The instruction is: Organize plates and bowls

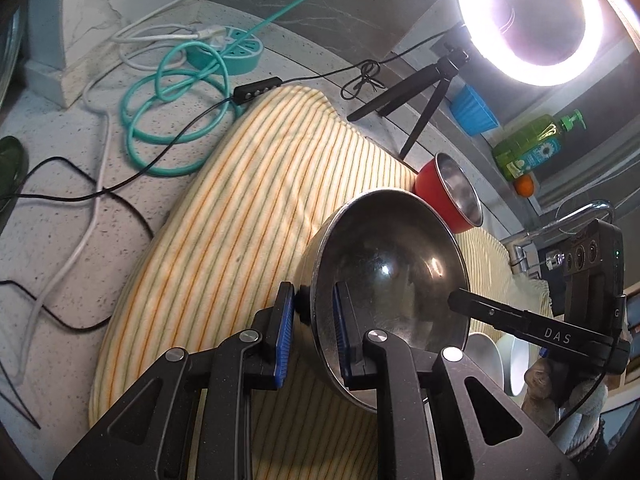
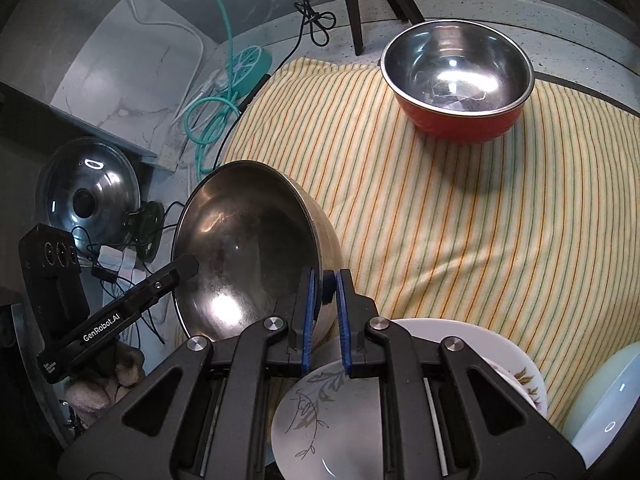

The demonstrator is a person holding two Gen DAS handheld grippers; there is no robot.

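A large steel bowl [image 1: 392, 272] is held tilted above the striped yellow cloth [image 1: 224, 216]. My left gripper [image 1: 314, 320] is shut on its rim, one blue pad inside and one outside. My right gripper [image 2: 324, 304] is shut on the opposite rim of the same steel bowl [image 2: 244, 248]. A red bowl with a steel inside [image 2: 460, 80] stands upright on the striped cloth [image 2: 460, 220] at the back; it also shows in the left wrist view [image 1: 448, 196]. White patterned plates [image 2: 332, 412] lie stacked under my right gripper.
A ring light on a tripod [image 1: 532, 20], teal cable coil [image 1: 176, 120], power strip [image 1: 236, 50] and black cables lie on the counter. A pot lid [image 2: 88, 192] is at the left. A pale green dish [image 2: 604, 404] sits at the right. Soap bottle [image 1: 532, 148] and faucet [image 1: 520, 252] stand near the sink.
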